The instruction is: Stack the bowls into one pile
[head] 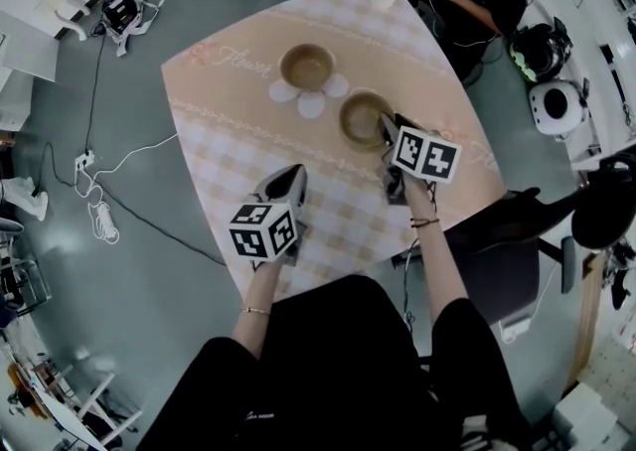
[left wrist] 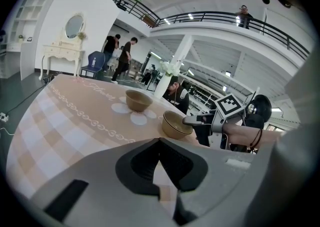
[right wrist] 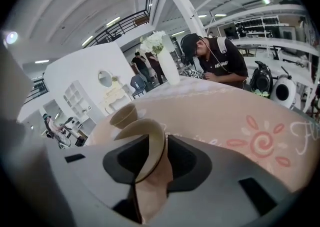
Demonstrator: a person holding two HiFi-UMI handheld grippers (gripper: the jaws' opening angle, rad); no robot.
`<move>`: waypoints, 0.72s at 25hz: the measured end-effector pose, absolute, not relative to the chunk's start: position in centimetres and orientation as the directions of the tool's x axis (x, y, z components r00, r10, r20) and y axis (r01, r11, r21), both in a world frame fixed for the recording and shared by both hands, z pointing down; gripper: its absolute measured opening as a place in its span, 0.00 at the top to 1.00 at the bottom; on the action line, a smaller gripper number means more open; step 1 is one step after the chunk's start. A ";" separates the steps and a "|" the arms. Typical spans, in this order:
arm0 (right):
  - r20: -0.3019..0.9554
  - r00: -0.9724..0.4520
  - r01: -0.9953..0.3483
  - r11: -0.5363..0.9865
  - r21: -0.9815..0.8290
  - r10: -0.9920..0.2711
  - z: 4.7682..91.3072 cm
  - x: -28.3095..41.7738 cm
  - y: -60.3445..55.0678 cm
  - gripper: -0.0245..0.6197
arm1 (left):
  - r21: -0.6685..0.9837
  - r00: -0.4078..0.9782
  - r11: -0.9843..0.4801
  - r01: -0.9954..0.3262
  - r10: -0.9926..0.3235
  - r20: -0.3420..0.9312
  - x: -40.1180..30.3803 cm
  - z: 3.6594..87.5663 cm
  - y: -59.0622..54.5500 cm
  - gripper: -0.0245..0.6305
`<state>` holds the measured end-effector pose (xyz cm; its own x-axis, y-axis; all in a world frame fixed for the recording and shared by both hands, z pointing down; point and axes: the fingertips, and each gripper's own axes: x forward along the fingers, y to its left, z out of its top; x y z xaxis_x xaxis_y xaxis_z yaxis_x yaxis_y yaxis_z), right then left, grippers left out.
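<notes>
Near bowl: set near far bowl, to its right; rim straddled by right gripper, jaws spread, unpinched, judged placed for a grip | left gripper: pressed together, empty, held well short of far bowl, judged kept clear.

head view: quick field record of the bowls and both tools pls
bowls: two, upright, apart, not yet stacked
far bowl: on the white flower print of the table
near bowl: its rim stands between the right tool's jaws
right tool: open, jaws either side of the rim, not clamped
left tool: shut, nothing between its jaws, over the table's near part
</notes>
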<state>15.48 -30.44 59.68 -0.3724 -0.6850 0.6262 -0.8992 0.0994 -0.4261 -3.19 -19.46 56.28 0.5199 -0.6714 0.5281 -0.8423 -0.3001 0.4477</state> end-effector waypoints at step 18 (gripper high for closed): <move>0.662 -0.337 -0.902 0.028 -0.431 -0.670 60.3 15.9 -30.7 0.94 | 0.448 0.494 -0.272 -0.852 -0.701 0.515 -4.7 55.6 -19.6 0.97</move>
<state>15.87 -30.70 60.31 -0.3372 -0.6696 0.6618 -0.9018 0.0280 -0.4311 -4.74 -19.64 55.63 0.4942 -0.7008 0.5145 -0.8517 -0.2717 0.4480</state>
